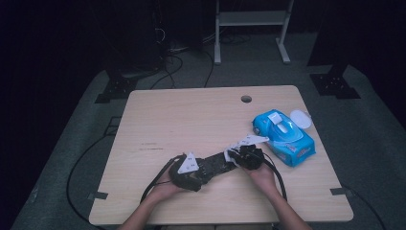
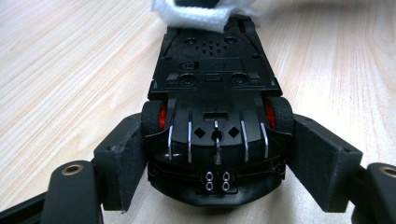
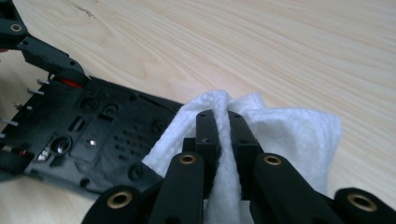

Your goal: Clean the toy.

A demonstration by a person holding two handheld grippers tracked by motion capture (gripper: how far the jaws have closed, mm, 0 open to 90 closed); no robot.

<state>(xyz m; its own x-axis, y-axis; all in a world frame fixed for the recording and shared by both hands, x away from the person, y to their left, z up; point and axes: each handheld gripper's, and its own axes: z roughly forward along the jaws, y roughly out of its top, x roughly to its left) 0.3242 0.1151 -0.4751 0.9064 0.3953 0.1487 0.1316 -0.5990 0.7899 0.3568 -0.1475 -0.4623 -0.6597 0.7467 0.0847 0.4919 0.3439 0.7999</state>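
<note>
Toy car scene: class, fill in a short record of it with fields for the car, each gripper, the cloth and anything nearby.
Car: black toy car, underside up on the wooden table
Left gripper: shut on the car's end
Right gripper: shut on a white wipe, pressed to the car's underside
Nearby: blue wipes pack, lid open

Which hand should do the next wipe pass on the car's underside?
Right. The right tool is shut on the white wipe, which lies against the upturned toy car; the left tool clamps the car.
</note>
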